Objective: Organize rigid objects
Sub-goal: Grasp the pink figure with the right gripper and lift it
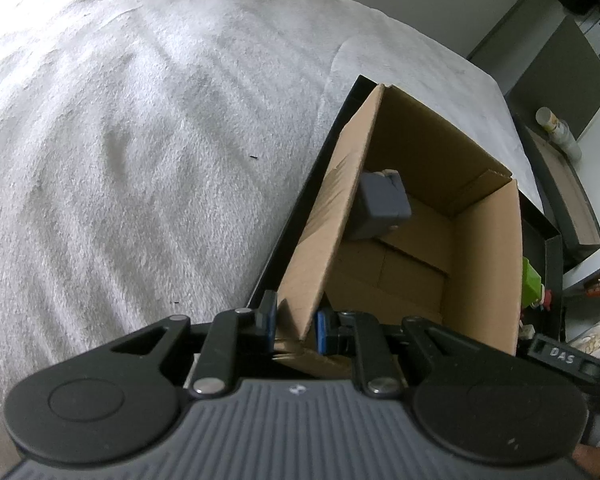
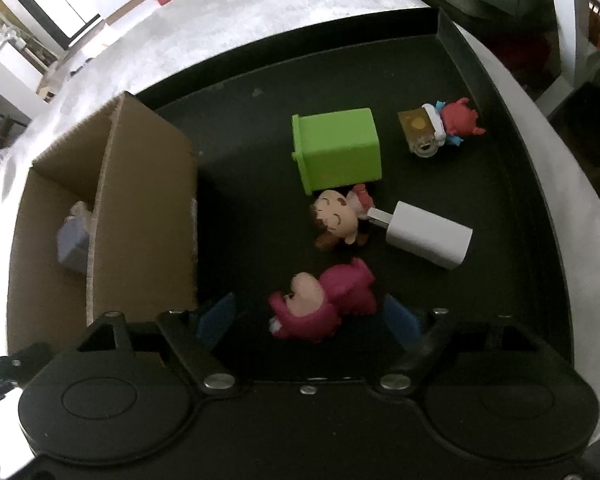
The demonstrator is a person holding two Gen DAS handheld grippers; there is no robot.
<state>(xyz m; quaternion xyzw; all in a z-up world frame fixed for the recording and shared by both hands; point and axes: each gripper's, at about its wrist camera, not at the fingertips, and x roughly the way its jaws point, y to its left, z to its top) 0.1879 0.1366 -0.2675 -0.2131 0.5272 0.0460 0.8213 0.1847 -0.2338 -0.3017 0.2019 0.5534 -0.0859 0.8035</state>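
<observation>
Pink figurine [image 2: 322,304] lies between the open right claw [image 2: 310,320].

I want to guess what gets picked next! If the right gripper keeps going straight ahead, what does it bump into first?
Most likely the pink plush-looking bear figurine. It lies on the black tray between the open right gripper fingers, nearer than the other toys, though depth is unclear.

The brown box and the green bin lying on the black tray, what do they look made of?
Brown box: corrugated cardboard, matte; fluted edges and fold creases show. Green bin: probably molded plastic, smooth with a slight sheen and a molded rim.
</observation>
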